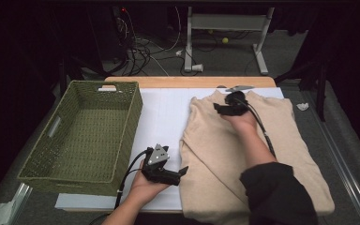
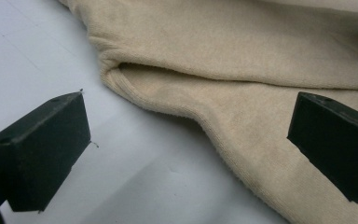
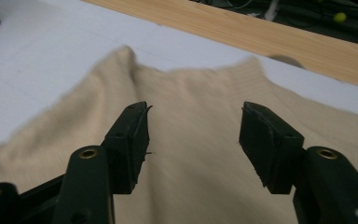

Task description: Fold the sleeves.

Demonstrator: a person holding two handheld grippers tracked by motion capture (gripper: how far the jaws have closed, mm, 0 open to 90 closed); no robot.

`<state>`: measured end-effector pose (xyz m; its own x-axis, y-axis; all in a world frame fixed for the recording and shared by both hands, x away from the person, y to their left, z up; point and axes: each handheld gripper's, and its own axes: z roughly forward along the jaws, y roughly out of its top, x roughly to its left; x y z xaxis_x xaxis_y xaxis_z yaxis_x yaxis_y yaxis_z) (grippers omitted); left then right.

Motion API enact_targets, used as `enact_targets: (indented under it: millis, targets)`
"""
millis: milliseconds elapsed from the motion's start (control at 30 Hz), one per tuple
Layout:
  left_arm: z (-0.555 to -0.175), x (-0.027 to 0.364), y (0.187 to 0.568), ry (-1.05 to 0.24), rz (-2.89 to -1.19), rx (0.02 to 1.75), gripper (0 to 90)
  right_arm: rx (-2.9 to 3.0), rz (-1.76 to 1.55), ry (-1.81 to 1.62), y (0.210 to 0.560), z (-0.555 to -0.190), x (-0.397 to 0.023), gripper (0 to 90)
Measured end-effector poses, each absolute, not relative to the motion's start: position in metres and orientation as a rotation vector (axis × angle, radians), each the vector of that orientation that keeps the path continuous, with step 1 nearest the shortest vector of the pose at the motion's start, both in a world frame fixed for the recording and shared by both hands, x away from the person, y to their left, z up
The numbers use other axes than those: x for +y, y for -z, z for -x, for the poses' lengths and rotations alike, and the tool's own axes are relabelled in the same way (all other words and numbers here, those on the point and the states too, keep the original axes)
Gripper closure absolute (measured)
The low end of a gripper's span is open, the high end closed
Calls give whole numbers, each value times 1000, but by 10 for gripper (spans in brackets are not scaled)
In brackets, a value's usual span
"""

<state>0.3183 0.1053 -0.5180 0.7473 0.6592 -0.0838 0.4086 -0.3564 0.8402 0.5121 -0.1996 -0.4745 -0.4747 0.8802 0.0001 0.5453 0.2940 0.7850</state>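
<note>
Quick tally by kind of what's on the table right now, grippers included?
Beige sweater: 1
Green woven basket: 1
White table cover: 1
Handheld grippers: 2, left gripper by the sweater's near edge, right gripper over its collar end, jaws of both apart
Total: 5

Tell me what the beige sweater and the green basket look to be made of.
Sweater: soft knitted yarn, wool or a blend by its look, with a matte, slightly fuzzy surface and a ribbed hem. Basket: woven cord or dyed fibre, possibly paper rope, its walls showing a regular matte green weave with cut-out handles.
</note>
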Motion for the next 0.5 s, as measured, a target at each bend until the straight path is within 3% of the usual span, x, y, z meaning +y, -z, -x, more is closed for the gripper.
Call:
enact_targets:
  millis: [233, 500]
  targets:
    - [-320, 105, 519, -374, -2017, 849, 0, 2038, -1353, -1041, 479, -469, -284, 433]
    - [-313, 103, 519, -369, -1968, 794, 0, 1975, -1411, -990, 484, -442, -349, 410]
